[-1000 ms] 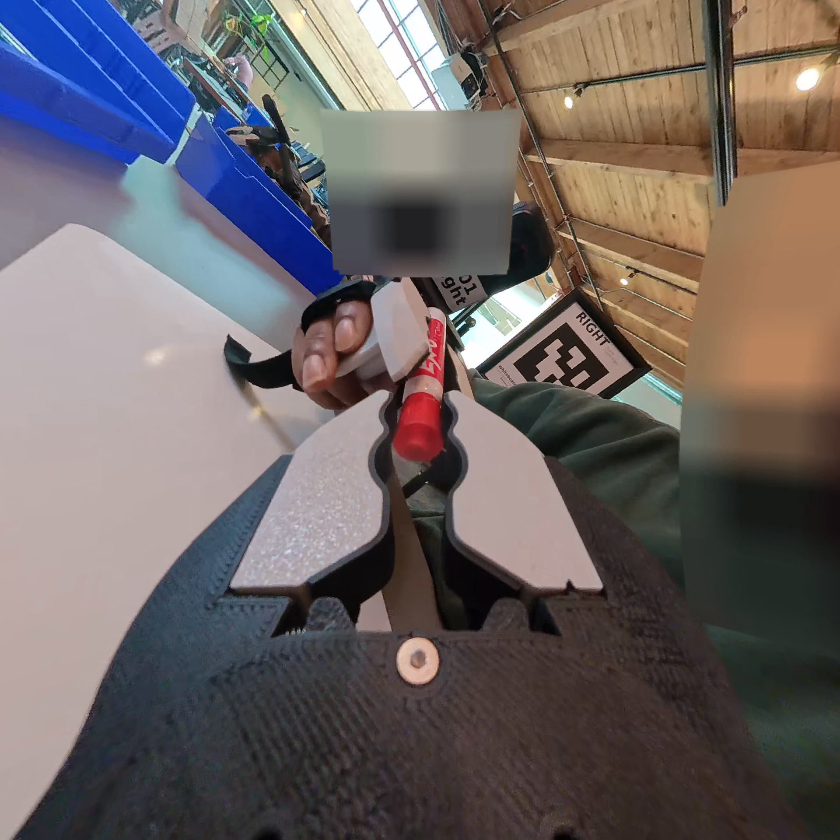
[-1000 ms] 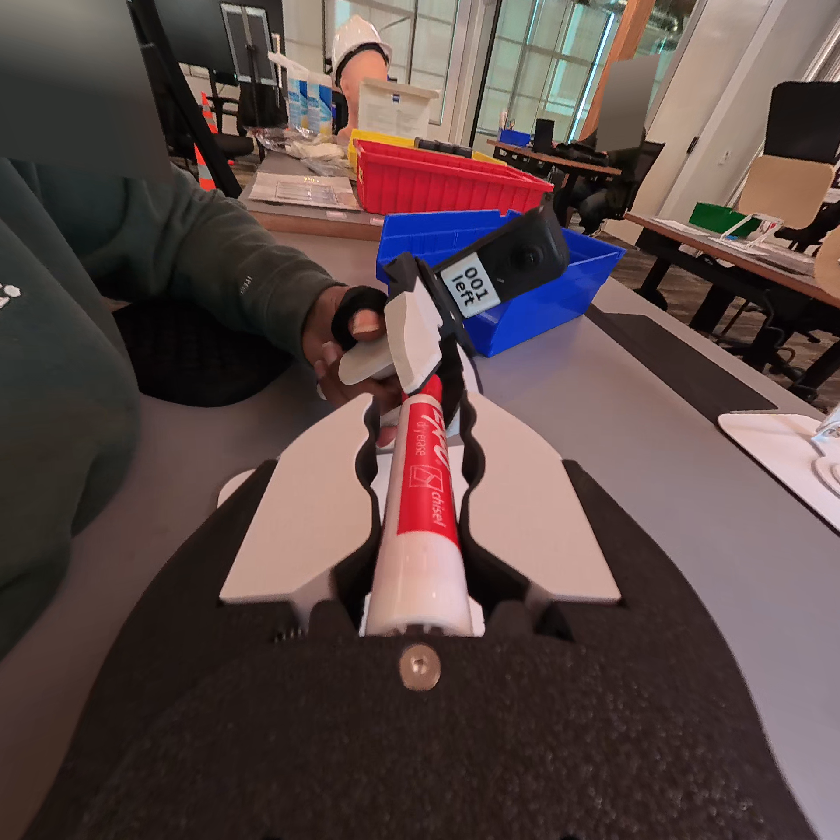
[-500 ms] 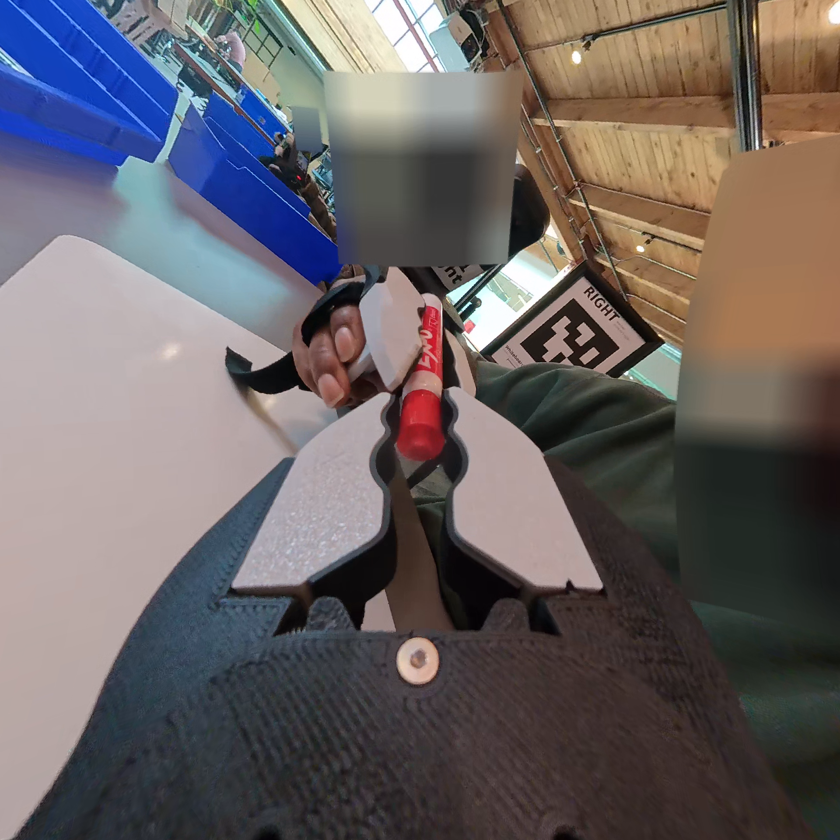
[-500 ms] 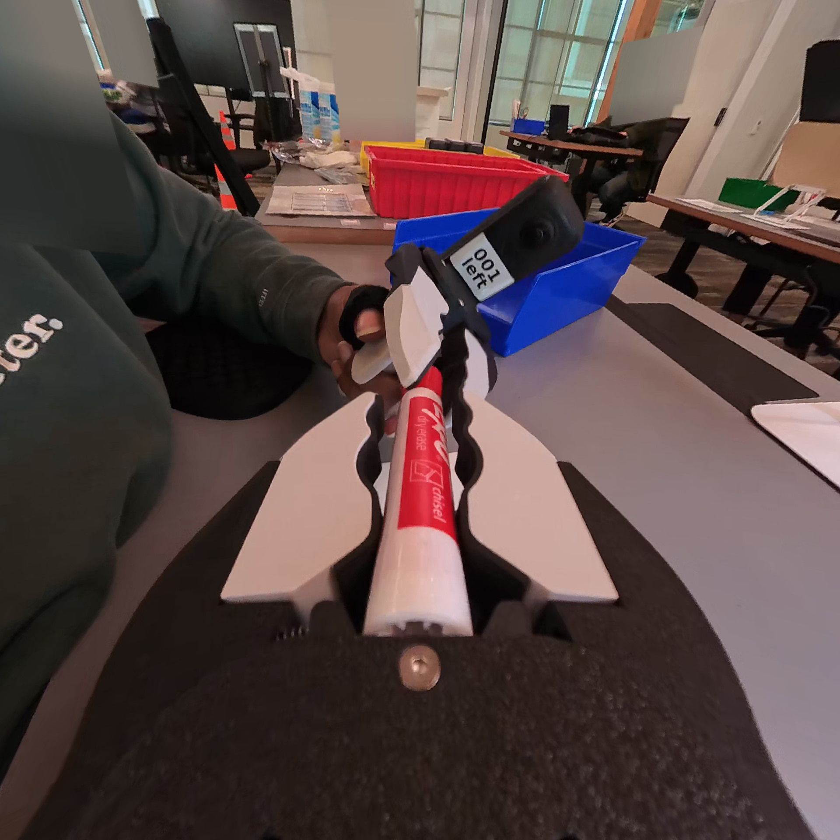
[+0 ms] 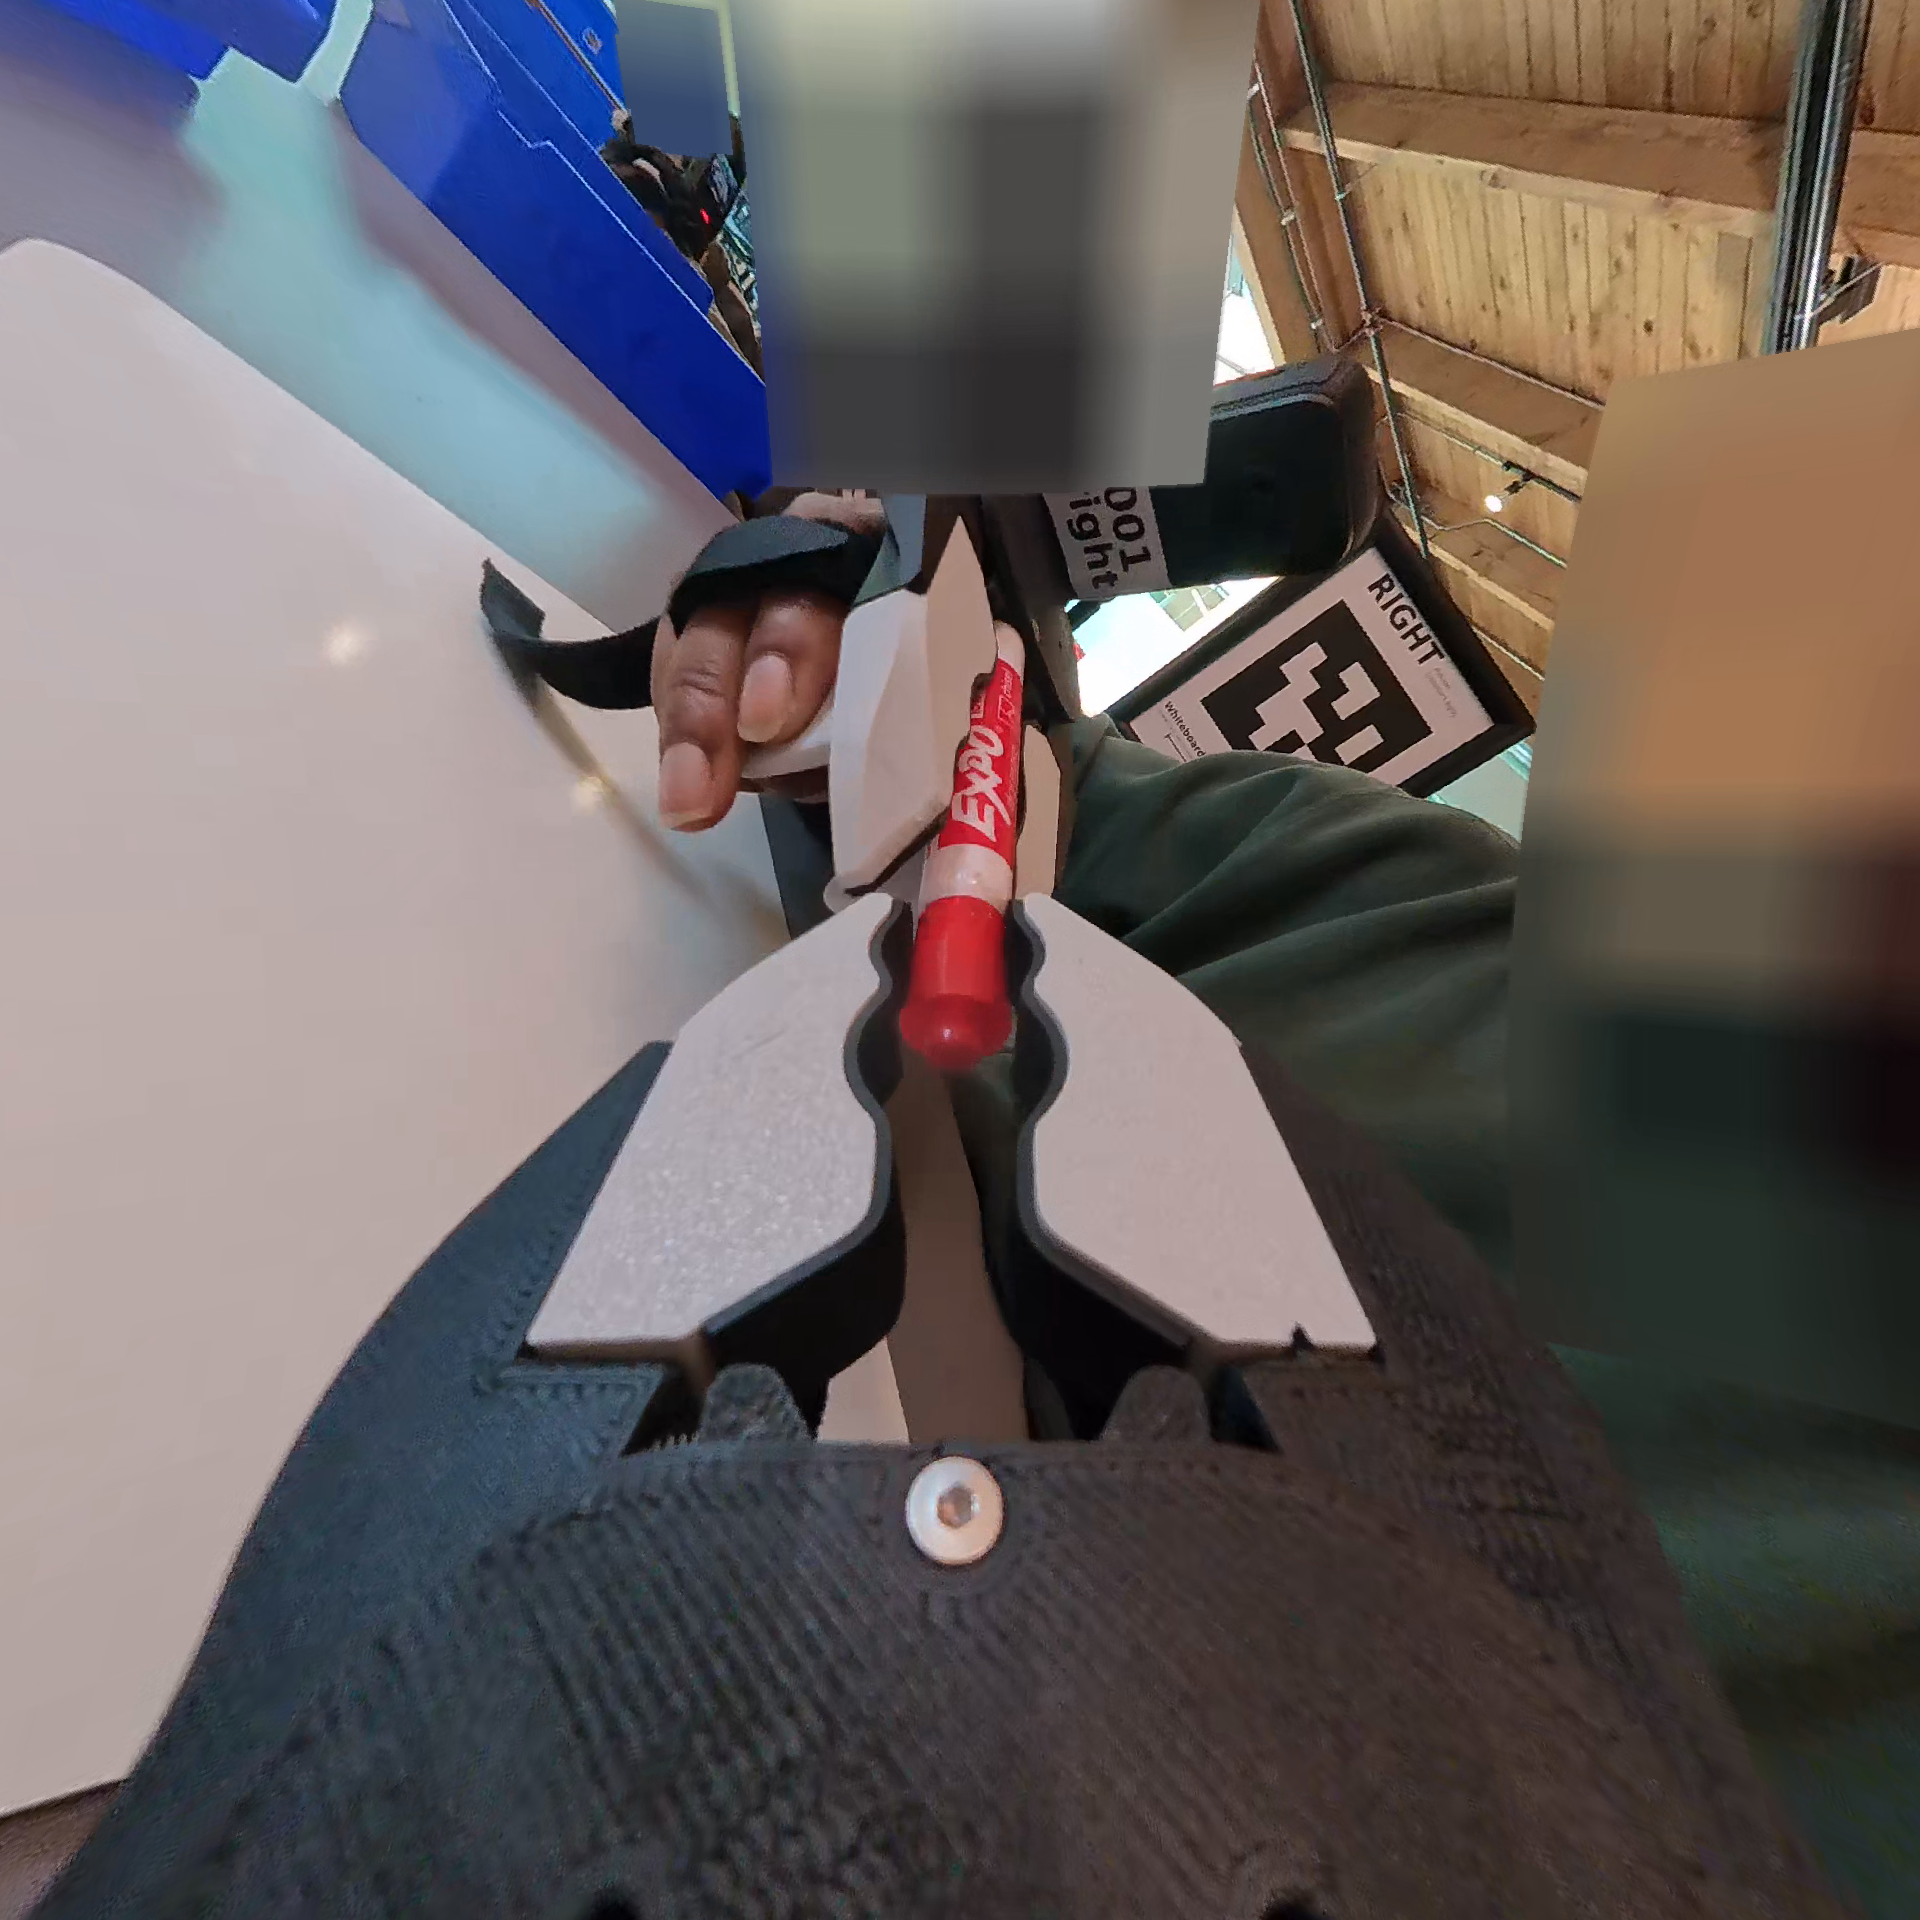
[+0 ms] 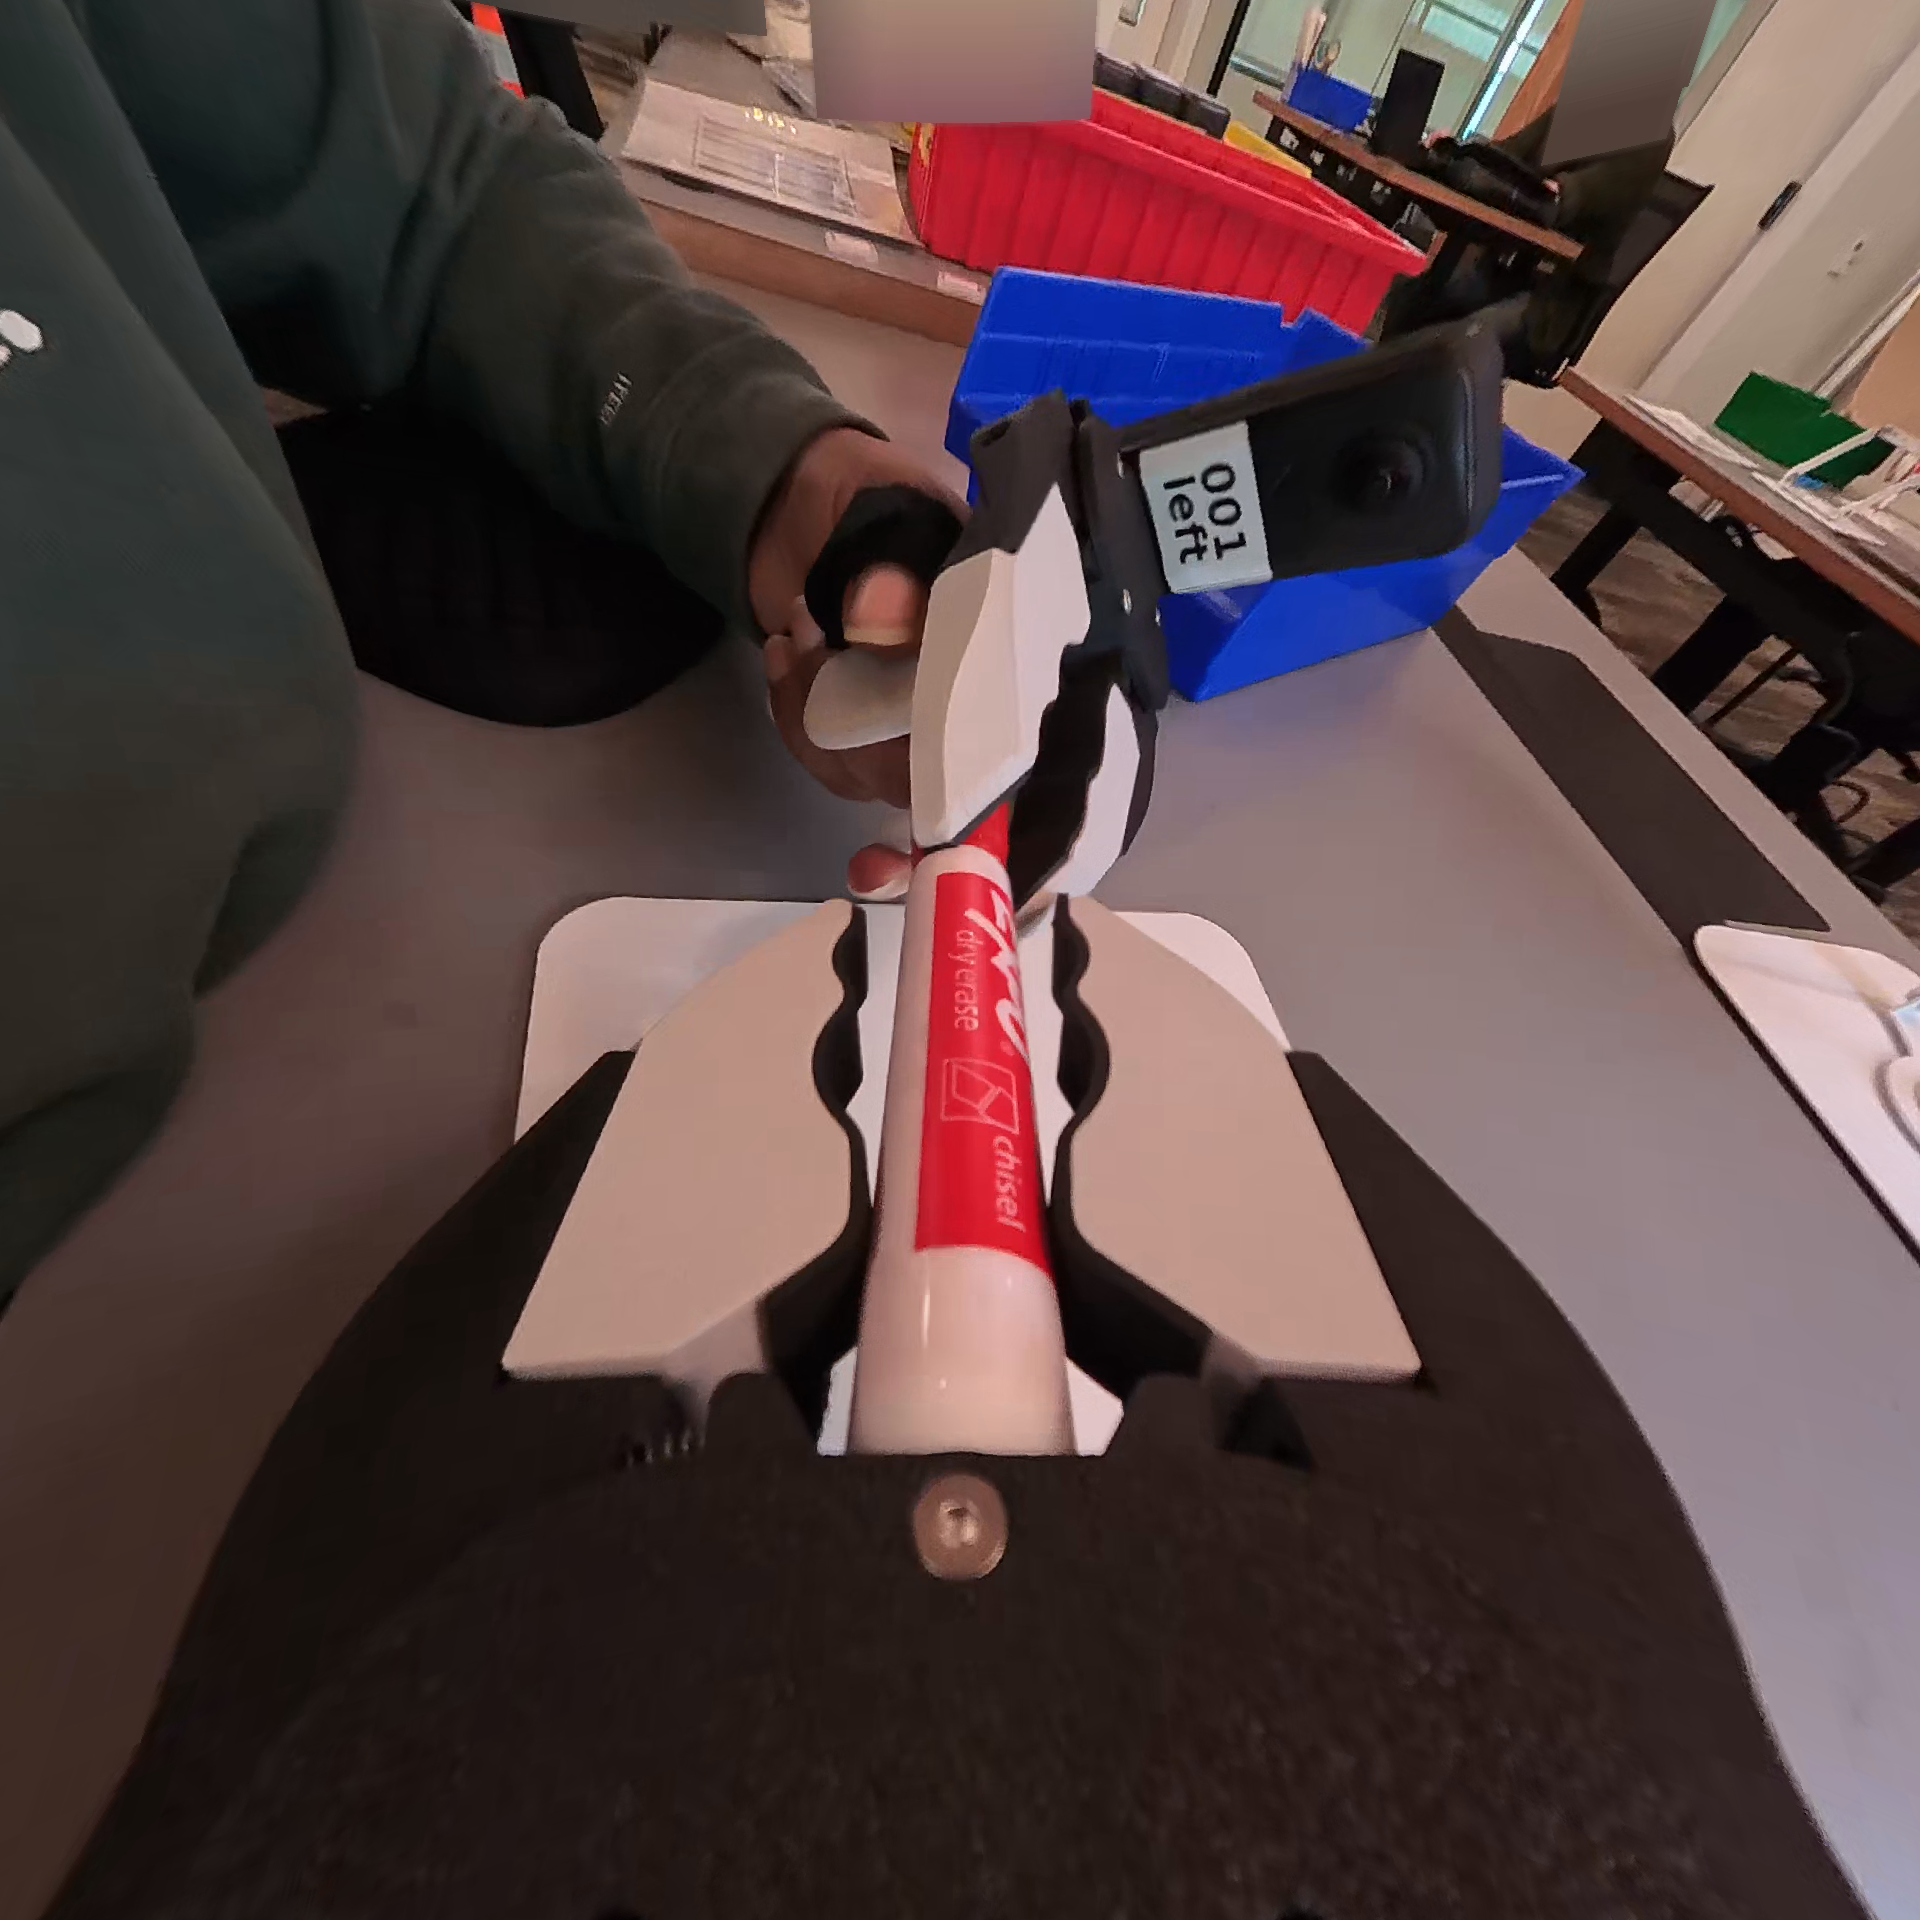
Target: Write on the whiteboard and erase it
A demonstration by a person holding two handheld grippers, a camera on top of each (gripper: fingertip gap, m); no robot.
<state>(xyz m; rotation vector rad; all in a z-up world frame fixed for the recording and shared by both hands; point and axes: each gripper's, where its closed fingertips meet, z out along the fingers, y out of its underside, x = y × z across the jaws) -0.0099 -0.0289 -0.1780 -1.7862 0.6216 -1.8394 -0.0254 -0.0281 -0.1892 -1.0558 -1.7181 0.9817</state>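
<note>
Red dry-erase marker (image 6: 971, 1122) spans both grippers, lifted above the small whiteboard (image 6: 623, 961) that lies flat on the grey table (image 6: 1403, 935)

Right gripper (image 6: 961, 1023): jaws closed along the marker's white-and-red barrel, which lies lengthwise in the channel between the fingers. Left gripper (image 5: 954, 997): jaws clamped on the red cap (image 5: 954, 987) at the marker's far end. Looks like the cap is about to be pulled

Risks, as judgement:
- barrel lies along the right jaws, not across them; a straight pull could slide it out through the fingers instead of freeing the cap
- left grip is on the smooth, rounded cap; it may slip off if the pull is off-axis
- cap releasing suddenly: either hand could jerk, and the tip could mark the table or the green sleeve (image 6: 582, 312)
- blue bin (image 6: 1299, 623) stands close behind the left gripper; a recoil could knock it
</note>
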